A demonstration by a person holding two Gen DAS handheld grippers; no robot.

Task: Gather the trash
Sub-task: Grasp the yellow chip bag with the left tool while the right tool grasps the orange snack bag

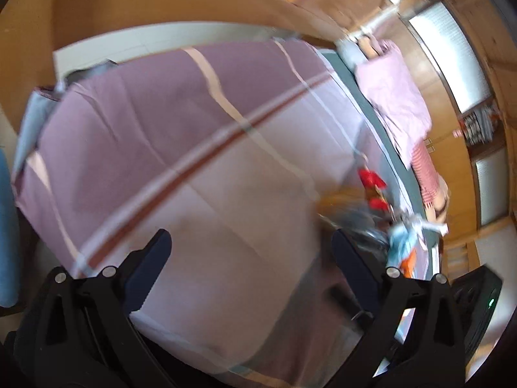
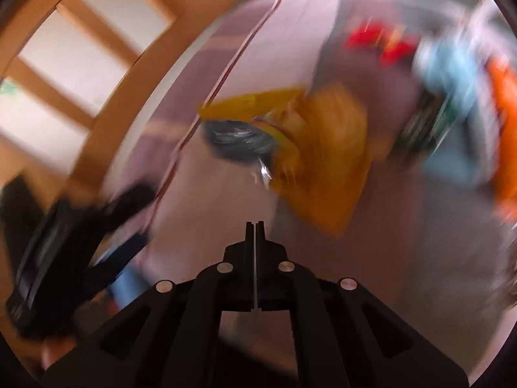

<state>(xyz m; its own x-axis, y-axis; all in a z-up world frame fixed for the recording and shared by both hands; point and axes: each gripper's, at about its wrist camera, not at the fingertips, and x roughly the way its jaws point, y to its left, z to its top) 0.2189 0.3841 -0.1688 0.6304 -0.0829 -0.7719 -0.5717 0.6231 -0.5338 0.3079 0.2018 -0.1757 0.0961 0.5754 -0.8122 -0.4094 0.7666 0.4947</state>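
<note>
Bed (image 1: 200, 129) under mauve striped cover; wrappers (image 2: 323, 155) strewn, blurred, possibly snack bags. Left gripper (image 1: 250, 242) spread wide, empty. Right gripper (image 2: 255, 226) pinched closed, empty.

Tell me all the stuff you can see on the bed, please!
bedspread: one, purple-pink with pale stripes, covering the bed
orange bag: one, orange, crumpled, ahead of the right claw
yellow wrapper: one, yellow, beside the orange bag
dark wrapper: one, dark and shiny, under the yellow one
red wrappers: about two, red, farther back; blurred
blue wrapper: one, light blue, far right
orange packet: one, bright orange, right edge
left claw: black, open, empty
right claw: black, shut, empty
</note>
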